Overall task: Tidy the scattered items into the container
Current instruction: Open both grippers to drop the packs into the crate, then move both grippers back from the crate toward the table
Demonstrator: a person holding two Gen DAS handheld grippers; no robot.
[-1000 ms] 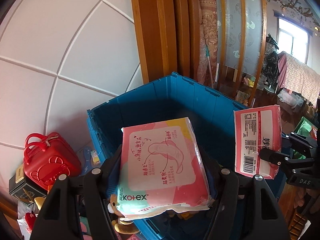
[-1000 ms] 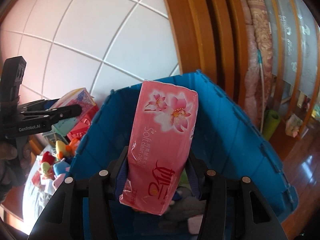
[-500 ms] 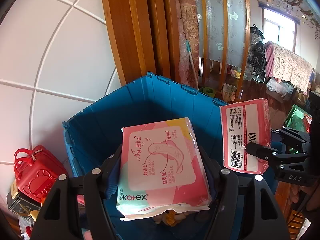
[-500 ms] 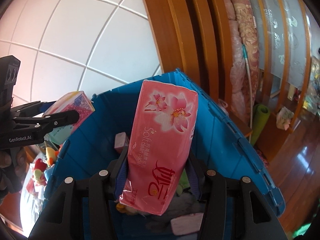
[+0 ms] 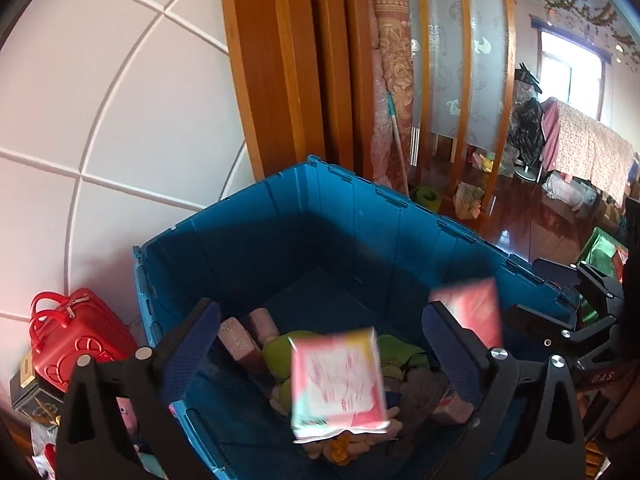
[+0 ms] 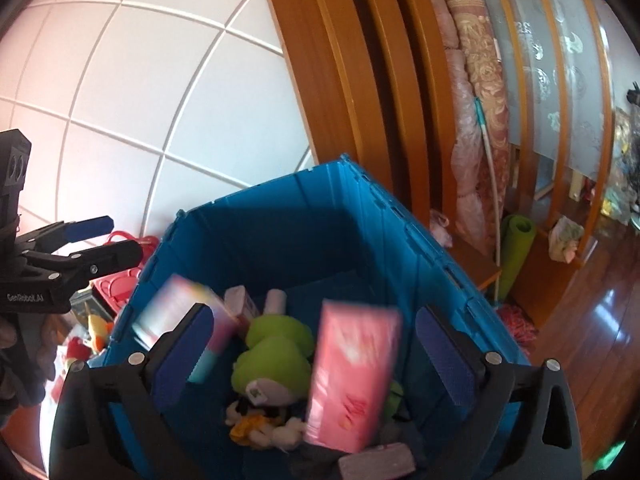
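While both grippers hang spread wide above the blue bin [image 5: 352, 216], the left gripper [image 5: 320, 344] and right gripper [image 6: 312, 344] grasp nothing; a blurred pad packet [image 5: 338, 384] and pink tissue pack [image 6: 352, 372] hang inside the bin over a green plush toy [image 6: 276, 352].

Taking the crate [image 5: 352, 216] as landmark: inside it lie a plush frog [image 6: 276, 352], small packets [image 5: 240, 340] toward its far left corner, and two blurred packs, the sanitary pad pack [image 5: 338, 384] left of the tissue pack [image 6: 352, 376]. A suitcase [image 5: 72, 336] sits left of the crate; rolled mats [image 6: 472, 120] stand behind its right side.
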